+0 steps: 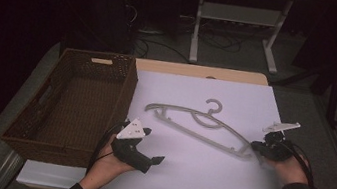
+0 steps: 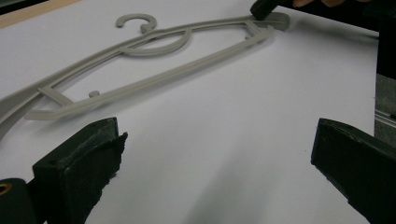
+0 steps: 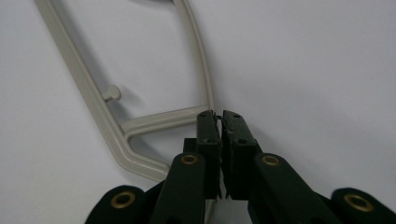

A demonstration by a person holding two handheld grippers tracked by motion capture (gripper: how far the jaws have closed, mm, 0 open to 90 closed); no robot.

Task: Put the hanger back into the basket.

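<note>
A grey plastic hanger lies flat on the white sheet, hook pointing to the far side. My right gripper is at its right end. In the right gripper view the jaws are pinched together on the thin upper arm of the hanger, close to its corner. My left gripper rests near the sheet's front left, its jaws wide apart with only bare sheet between them. The left gripper view also shows the hanger ahead and the right gripper at its far end.
A brown wicker basket stands at the table's left, right beside my left hand. A bare wooden strip runs along the table's far edge. Beyond it are a white desk frame and cables on the floor.
</note>
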